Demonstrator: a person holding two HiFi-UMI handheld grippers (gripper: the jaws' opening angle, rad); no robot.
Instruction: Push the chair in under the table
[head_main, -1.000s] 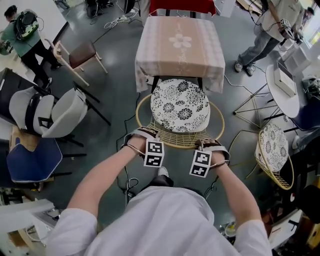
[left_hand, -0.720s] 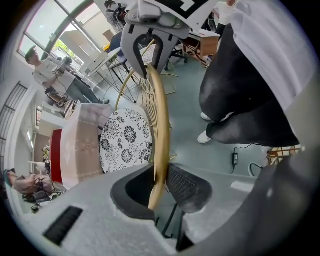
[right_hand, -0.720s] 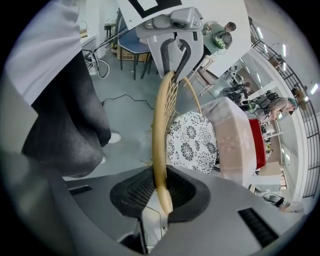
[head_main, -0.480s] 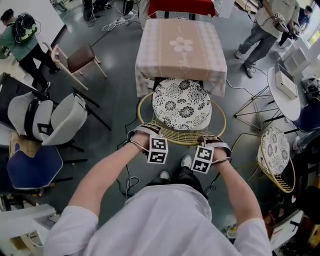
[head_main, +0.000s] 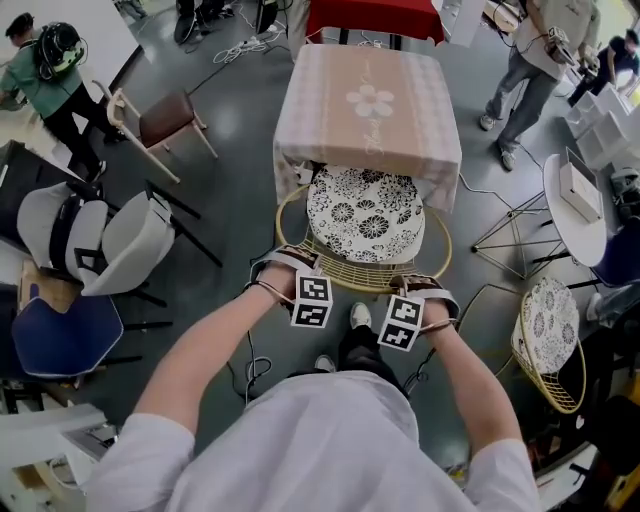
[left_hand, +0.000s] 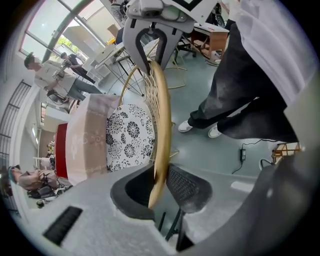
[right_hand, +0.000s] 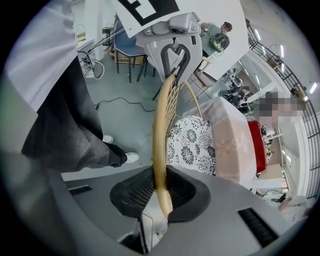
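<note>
Chair (head_main: 362, 268) is sitting further in than a second ago, its patterned cushion (head_main: 365, 215) now tucking under the near edge of the cloth-covered surface (head_main: 370, 100). Left gripper (head_main: 288, 272) and right gripper (head_main: 425, 292) are each pinching the tan back rim (left_hand: 161, 125), jaws part-closed on it. Seat is lying just beyond both grippers, between them and the surface.

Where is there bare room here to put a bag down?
The cloth-covered table is bare on top. So is the grey floor between it and the wooden chair. The cushioned chair fills the table's near side. Crowded: the right, with a small round table and a wicker chair; the left, with white chairs.
</note>
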